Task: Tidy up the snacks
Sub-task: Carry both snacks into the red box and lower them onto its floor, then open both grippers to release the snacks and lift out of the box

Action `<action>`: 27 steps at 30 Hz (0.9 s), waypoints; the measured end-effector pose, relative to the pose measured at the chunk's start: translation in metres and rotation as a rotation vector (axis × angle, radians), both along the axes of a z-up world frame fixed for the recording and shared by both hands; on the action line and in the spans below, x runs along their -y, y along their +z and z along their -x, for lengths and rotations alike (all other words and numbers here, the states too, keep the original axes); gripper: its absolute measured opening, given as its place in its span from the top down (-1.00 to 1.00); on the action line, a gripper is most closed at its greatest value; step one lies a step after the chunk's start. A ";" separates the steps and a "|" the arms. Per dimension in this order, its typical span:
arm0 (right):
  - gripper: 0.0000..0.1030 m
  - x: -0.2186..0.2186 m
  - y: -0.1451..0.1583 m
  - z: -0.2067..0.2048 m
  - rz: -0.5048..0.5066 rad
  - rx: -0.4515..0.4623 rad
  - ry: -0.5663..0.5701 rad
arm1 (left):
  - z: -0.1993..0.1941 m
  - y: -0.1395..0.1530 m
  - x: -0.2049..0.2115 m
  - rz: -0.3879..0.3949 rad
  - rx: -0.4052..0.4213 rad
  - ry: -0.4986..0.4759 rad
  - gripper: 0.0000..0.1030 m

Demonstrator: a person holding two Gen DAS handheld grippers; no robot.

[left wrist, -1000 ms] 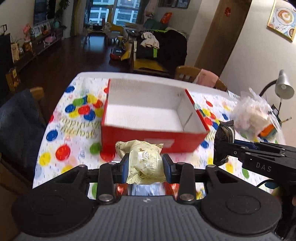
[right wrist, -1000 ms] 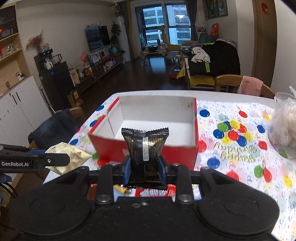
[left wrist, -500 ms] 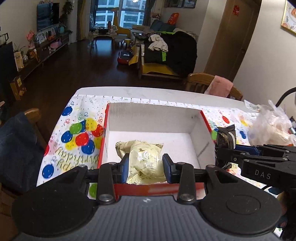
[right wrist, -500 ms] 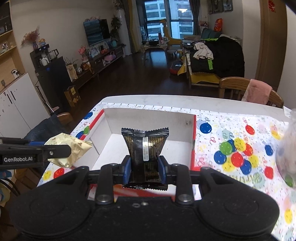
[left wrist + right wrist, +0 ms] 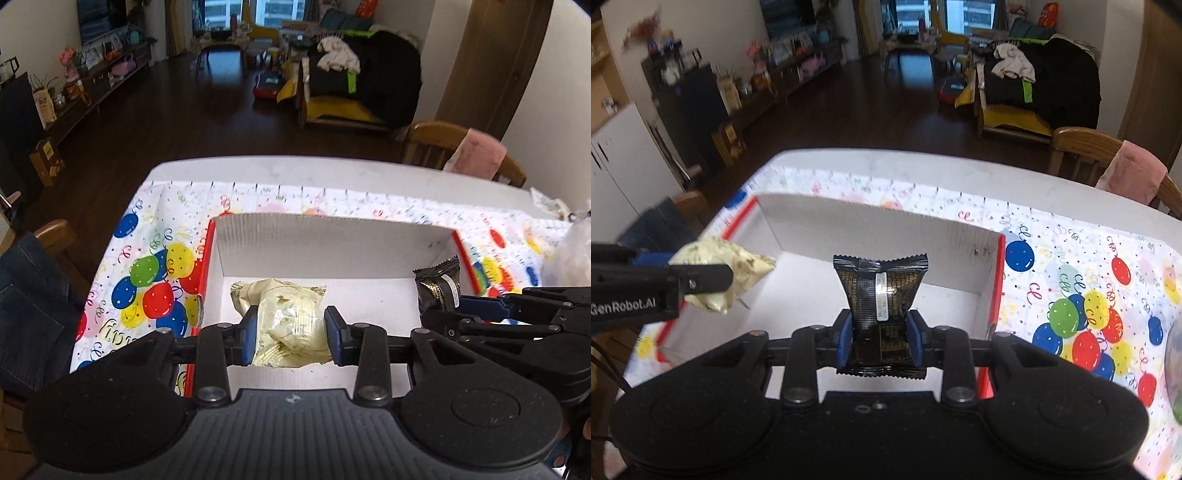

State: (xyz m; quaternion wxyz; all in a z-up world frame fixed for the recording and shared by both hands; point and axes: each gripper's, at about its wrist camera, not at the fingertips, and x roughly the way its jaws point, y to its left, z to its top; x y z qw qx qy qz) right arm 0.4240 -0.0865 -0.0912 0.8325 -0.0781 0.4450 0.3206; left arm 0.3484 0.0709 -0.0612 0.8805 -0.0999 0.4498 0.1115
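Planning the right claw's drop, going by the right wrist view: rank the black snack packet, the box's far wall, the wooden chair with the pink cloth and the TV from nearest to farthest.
1. Black snack packet: clamped in the right claw.
2. Box's far wall: just beyond, across the box floor.
3. Wooden chair with the pink cloth: past the table's far edge, on the right.
4. TV: far wall, upper left.

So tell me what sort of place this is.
Most likely a home's open living and dining room: a dining table under a balloon-print tablecloth, wooden chairs beside it, and beyond, a clothes-piled seat and a TV over a low cabinet.
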 end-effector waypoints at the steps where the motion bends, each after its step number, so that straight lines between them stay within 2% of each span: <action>1: 0.42 -0.004 -0.005 -0.004 0.011 -0.009 0.003 | -0.005 -0.004 -0.001 0.001 -0.013 0.004 0.29; 9: 0.41 -0.031 -0.043 -0.024 0.101 -0.094 0.082 | -0.038 -0.040 -0.007 0.003 -0.140 0.021 0.29; 16: 0.40 -0.043 -0.061 -0.026 0.158 -0.135 0.132 | -0.054 -0.063 -0.004 0.000 -0.229 -0.014 0.29; 27: 0.35 -0.050 -0.070 -0.034 0.191 -0.150 0.154 | -0.062 -0.072 -0.005 -0.006 -0.295 -0.038 0.27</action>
